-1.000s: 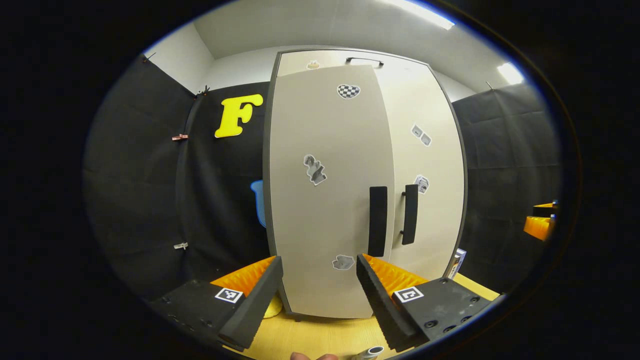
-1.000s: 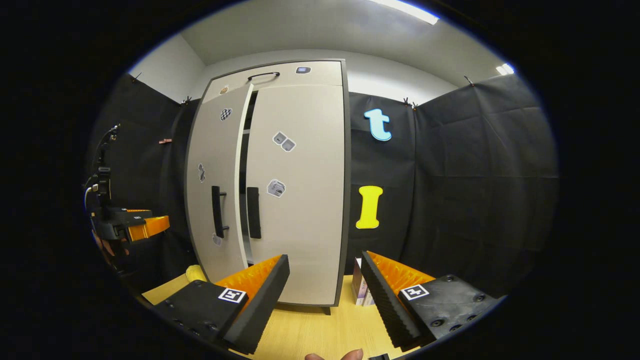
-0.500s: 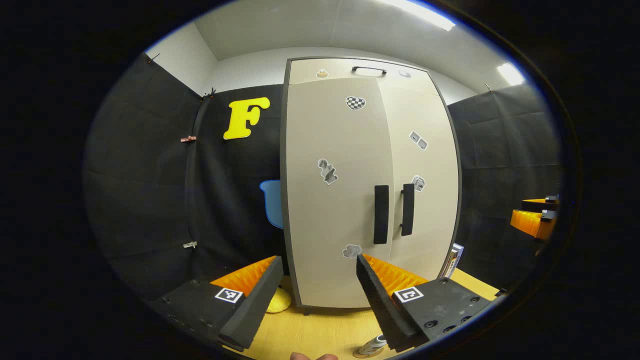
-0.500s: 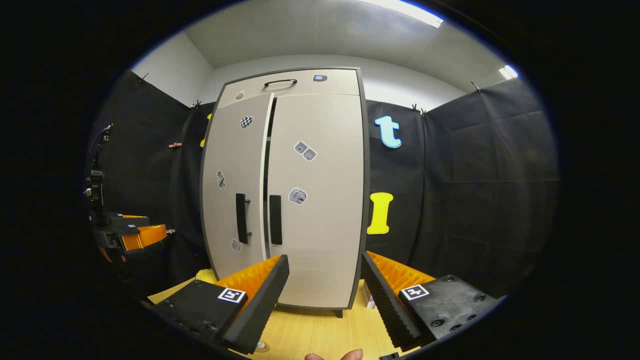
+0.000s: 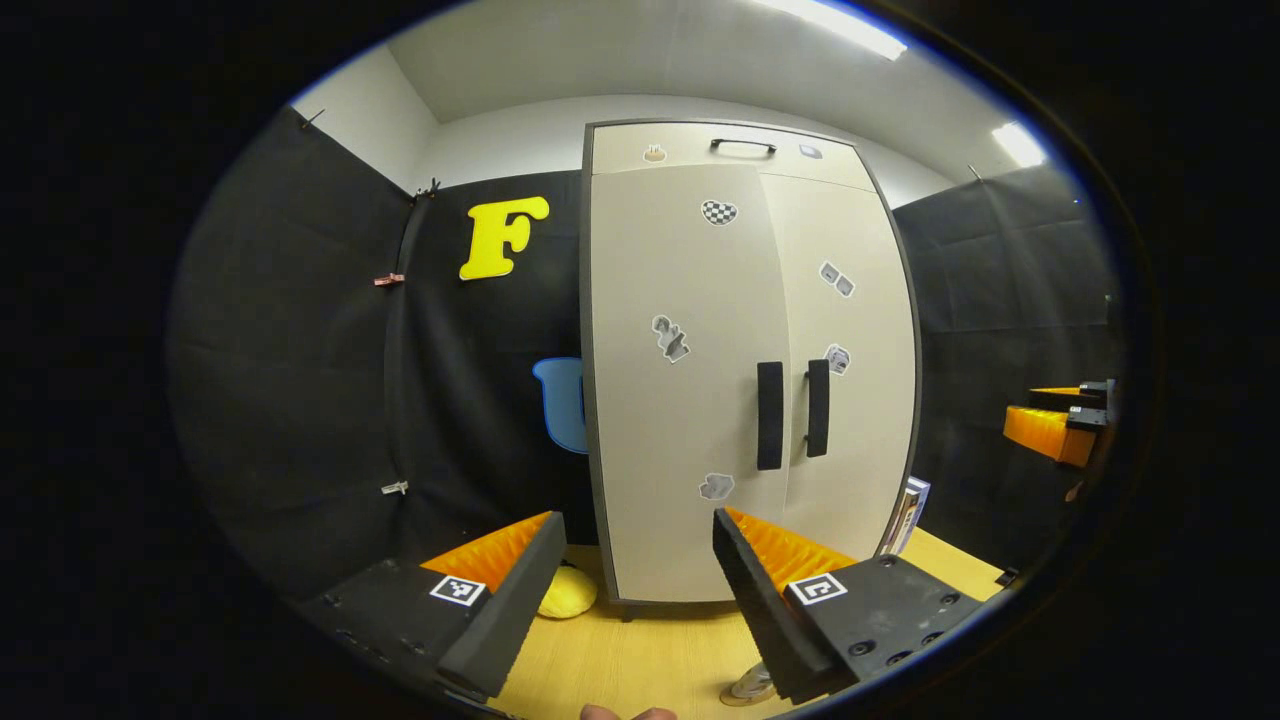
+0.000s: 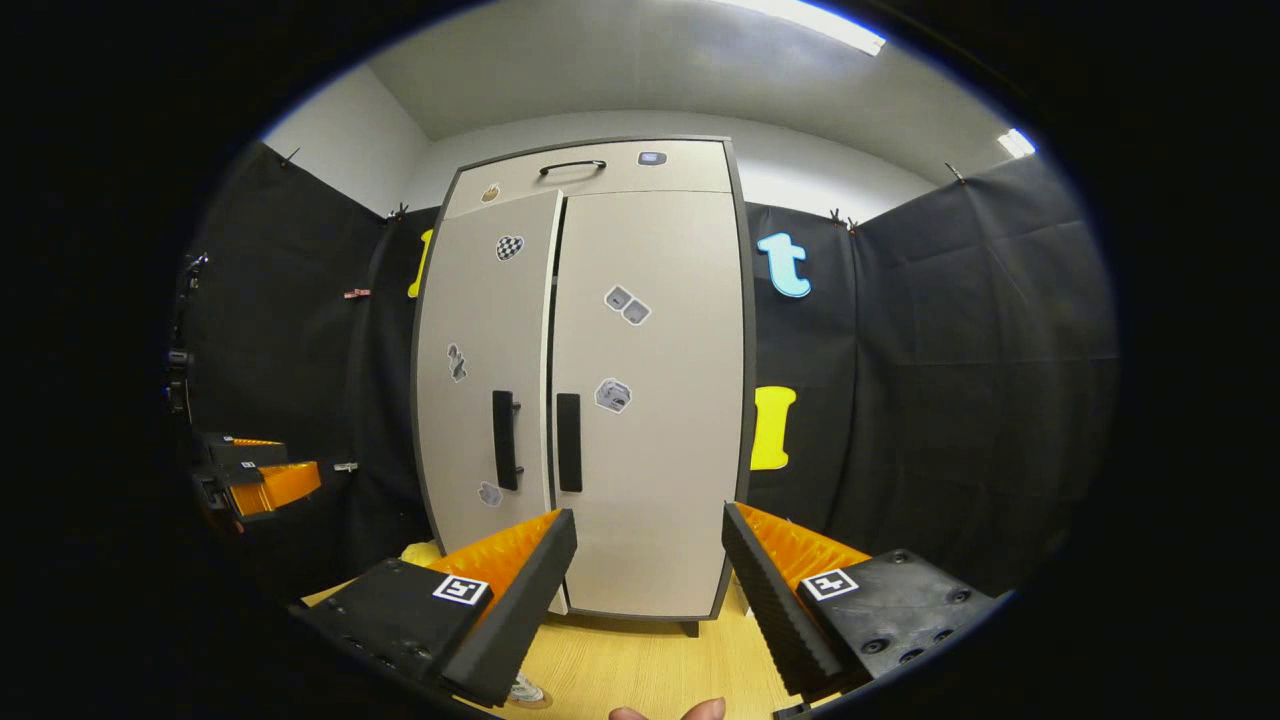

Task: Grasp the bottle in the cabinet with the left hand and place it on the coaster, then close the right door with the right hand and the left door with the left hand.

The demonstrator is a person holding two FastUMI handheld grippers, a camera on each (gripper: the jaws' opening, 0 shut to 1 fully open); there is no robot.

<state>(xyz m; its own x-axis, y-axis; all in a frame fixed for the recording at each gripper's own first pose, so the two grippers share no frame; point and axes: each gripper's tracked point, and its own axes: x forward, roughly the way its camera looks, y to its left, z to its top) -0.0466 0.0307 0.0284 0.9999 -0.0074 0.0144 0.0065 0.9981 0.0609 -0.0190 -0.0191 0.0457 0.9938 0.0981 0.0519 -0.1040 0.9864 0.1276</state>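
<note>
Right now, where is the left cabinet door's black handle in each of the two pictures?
Left gripper view: the left door handle sits right of centre, above the left gripper.
Right gripper view: the same handle sits left of centre, above the right gripper.
Shared landmark: the checkered heart sticker near the top of that door.

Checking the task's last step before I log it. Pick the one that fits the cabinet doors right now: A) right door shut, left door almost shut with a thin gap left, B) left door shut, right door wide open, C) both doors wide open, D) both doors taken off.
A: in the right gripper view the right door lies flush while the left door stands slightly proud, a thin dark gap between them.
</note>
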